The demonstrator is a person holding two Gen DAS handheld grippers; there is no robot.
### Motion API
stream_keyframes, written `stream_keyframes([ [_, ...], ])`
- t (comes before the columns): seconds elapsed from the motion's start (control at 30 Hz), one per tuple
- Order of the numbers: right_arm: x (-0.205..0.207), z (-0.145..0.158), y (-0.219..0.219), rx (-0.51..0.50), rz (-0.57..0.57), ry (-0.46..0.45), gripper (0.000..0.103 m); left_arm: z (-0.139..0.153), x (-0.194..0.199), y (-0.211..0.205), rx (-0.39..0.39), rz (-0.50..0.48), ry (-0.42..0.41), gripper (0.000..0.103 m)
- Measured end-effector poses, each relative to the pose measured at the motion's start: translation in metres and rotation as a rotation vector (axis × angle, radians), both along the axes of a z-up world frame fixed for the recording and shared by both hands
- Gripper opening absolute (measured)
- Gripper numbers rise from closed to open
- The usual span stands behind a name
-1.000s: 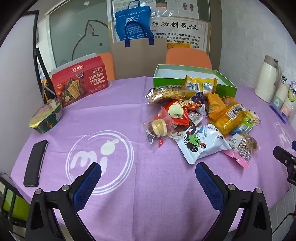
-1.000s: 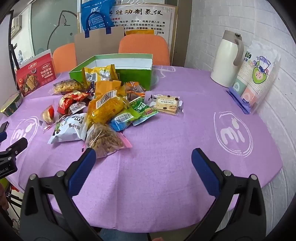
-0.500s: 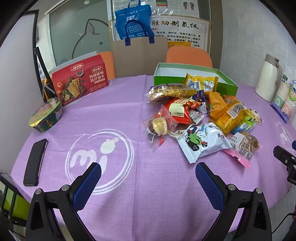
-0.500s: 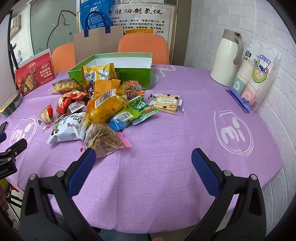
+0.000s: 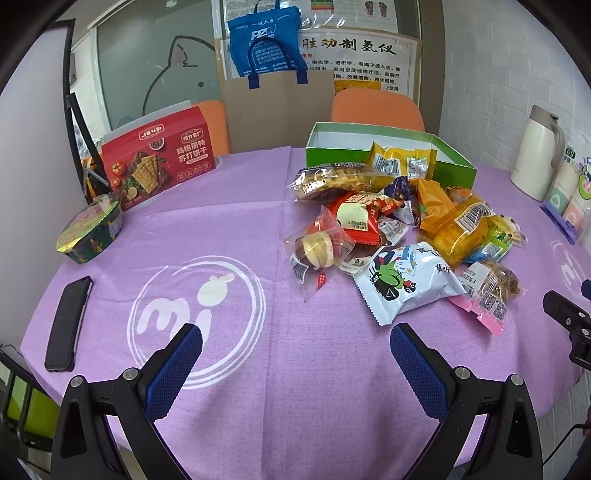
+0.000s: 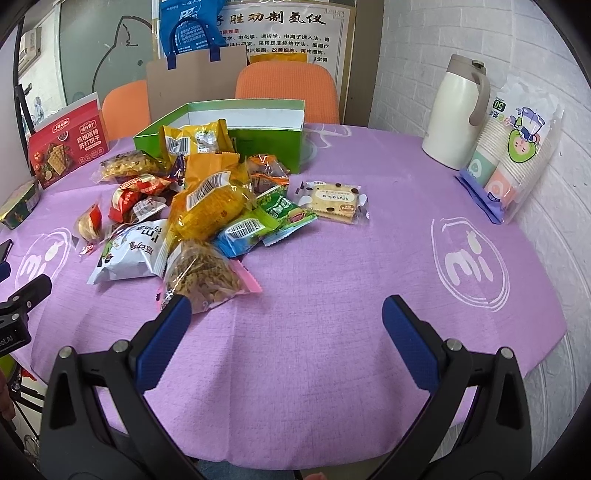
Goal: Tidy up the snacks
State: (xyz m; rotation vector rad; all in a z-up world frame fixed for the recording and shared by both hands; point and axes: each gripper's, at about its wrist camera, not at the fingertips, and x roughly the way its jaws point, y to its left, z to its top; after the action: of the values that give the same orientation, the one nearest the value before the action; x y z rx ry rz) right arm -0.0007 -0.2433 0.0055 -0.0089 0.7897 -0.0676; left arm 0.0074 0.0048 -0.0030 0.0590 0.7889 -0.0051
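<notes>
Both the left gripper [image 5: 295,345] and right gripper [image 6: 286,315] hover spread and empty near the table's [image 6: 332,295] front edge; the heaped plastic snack packets [image 6: 207,210] lie ahead, apparently untouched.

1 green box [image 6: 236,142], 2 orange chairs [image 6: 286,88], 1 thermos [image 6: 458,110]

Green box [image 5: 454,162] interior behind snack pile [image 5: 399,229]

An office meeting or break room — a round desk [image 6: 332,258] under a logo-printed purple cloth, orange chairs [image 6: 288,88] at its far edge, a Chinese notice poster [image 6: 280,33] and frosted glass partition [image 5: 155,74] behind, white brick wall [image 6: 413,55].
</notes>
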Motion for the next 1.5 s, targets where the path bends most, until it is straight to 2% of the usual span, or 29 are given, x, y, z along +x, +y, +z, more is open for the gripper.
stream_keyframes([
  [0.43,0.012,-0.003,0.003,-0.008,0.033,0.006,0.103,-0.001,0.011,-0.007,0.009,-0.008,0.007,0.103],
  [0.5,0.011,-0.004,0.002,0.001,0.056,-0.012,0.103,-0.002,0.014,-0.006,-0.016,-0.022,0.017,0.103],
  [0.63,0.011,-0.003,0.001,0.072,0.187,-0.054,0.103,0.0,0.021,0.001,-0.075,-0.066,0.031,0.103],
  [0.8,0.03,-0.009,0.015,0.102,0.307,0.027,0.103,0.005,0.031,0.006,-0.116,-0.099,0.03,0.103],
  [0.93,0.055,-0.027,0.03,0.146,0.378,0.098,0.103,0.003,0.029,0.003,-0.136,-0.148,0.053,0.102],
  [1.0,0.064,-0.035,0.034,0.13,0.375,0.107,0.102,0.002,0.028,0.001,-0.134,-0.17,0.062,0.101],
  [1.07,0.067,-0.04,0.034,0.121,0.363,0.122,0.09,0.002,0.032,-0.005,-0.14,-0.205,0.072,0.101],
  [1.1,0.068,-0.043,0.03,0.145,0.368,0.136,0.074,0.002,0.036,-0.01,-0.149,-0.229,0.078,0.1],
  [1.17,0.066,-0.045,0.017,0.203,0.363,0.148,0.068,0.003,0.046,-0.022,-0.163,-0.273,0.09,0.093],
  [1.2,0.062,-0.045,0.012,0.194,0.354,0.147,0.066,0.002,0.052,-0.029,-0.168,-0.297,0.098,0.088],
  [1.3,0.052,-0.044,-0.01,0.167,0.3,0.131,0.067,-0.003,0.073,-0.05,-0.175,-0.353,0.12,0.087],
  [1.33,0.05,-0.043,-0.017,0.166,0.287,0.135,0.072,-0.007,0.08,-0.055,-0.178,-0.361,0.135,0.087],
  [1.4,0.046,-0.041,-0.026,0.147,0.263,0.126,0.077,-0.016,0.093,-0.064,-0.19,-0.369,0.182,0.087],
  [1.5,0.041,-0.034,-0.029,0.132,0.261,0.103,0.078,-0.029,0.099,-0.069,-0.181,-0.358,0.2,0.087],
])
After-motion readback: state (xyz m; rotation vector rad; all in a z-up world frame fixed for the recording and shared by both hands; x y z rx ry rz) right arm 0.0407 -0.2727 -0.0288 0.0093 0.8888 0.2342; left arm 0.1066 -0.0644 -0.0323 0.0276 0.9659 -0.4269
